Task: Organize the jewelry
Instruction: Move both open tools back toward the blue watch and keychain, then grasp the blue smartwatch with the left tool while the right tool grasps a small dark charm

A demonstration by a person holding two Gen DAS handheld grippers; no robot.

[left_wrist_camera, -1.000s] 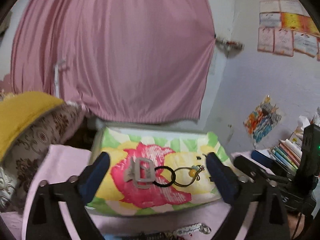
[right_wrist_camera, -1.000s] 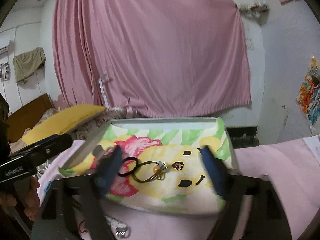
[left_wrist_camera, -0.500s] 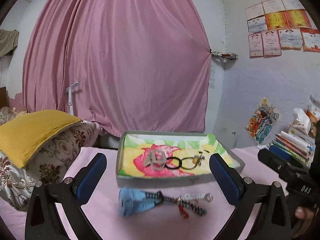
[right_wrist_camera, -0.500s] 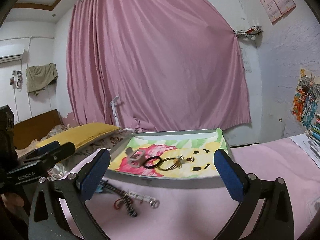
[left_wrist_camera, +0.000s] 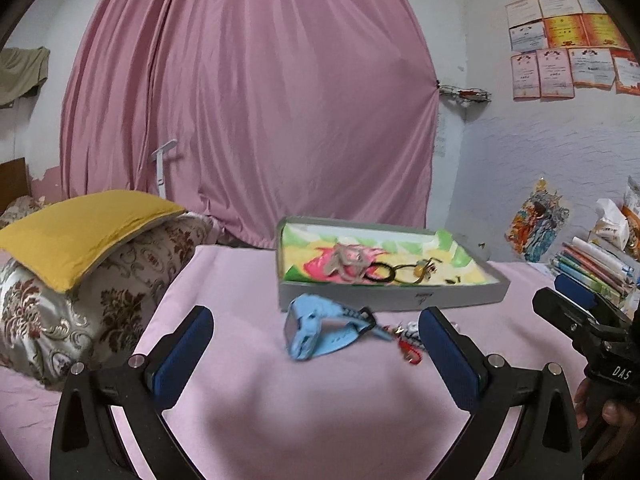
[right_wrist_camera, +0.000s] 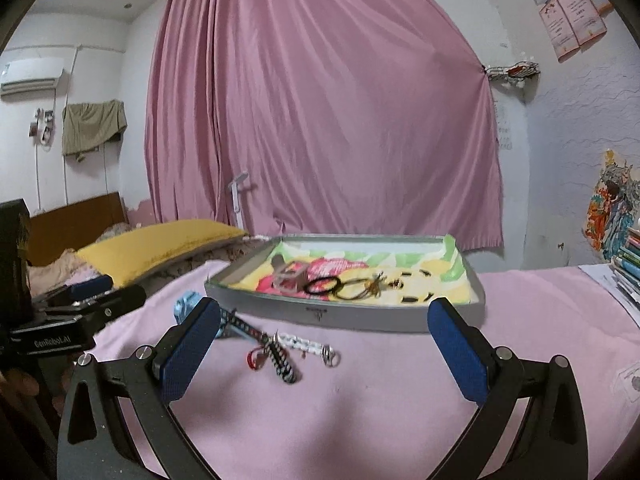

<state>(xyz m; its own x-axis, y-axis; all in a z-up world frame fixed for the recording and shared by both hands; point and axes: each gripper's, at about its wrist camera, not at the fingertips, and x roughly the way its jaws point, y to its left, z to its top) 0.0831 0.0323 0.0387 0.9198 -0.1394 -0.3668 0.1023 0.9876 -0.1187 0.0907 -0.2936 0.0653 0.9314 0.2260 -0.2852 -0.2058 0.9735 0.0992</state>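
Note:
A grey tray (left_wrist_camera: pixel 392 299) (right_wrist_camera: pixel 360 318) with a flowered lining sits on the pink bedspread. In it lie a silver buckle piece (left_wrist_camera: pixel 340 262) (right_wrist_camera: pixel 290 276), a black hair ring (left_wrist_camera: pixel 380 271) (right_wrist_camera: pixel 322 286) and a gold charm loop (left_wrist_camera: pixel 420 270) (right_wrist_camera: pixel 370 286). In front of the tray lie a blue watch (left_wrist_camera: pixel 316 326) (right_wrist_camera: pixel 186 304), a black-and-white braided cord with a red charm (right_wrist_camera: pixel 276 354) (left_wrist_camera: pixel 408 350) and a white beaded strand with a ring (right_wrist_camera: pixel 316 350). My left gripper (left_wrist_camera: pixel 316 360) and my right gripper (right_wrist_camera: pixel 324 348) are both open and empty, hovering before these items.
A yellow pillow (left_wrist_camera: pixel 80 224) on a patterned cushion (left_wrist_camera: pixel 100 300) lies at the left. Stacked books (left_wrist_camera: pixel 592 264) stand at the right. A pink curtain (left_wrist_camera: pixel 248 112) hangs behind the bed. The right gripper shows in the left view (left_wrist_camera: pixel 580 320).
Both grippers have pulled back from over the tray. The tray now looks farther off, and the watch and cords in front of it have come into view.

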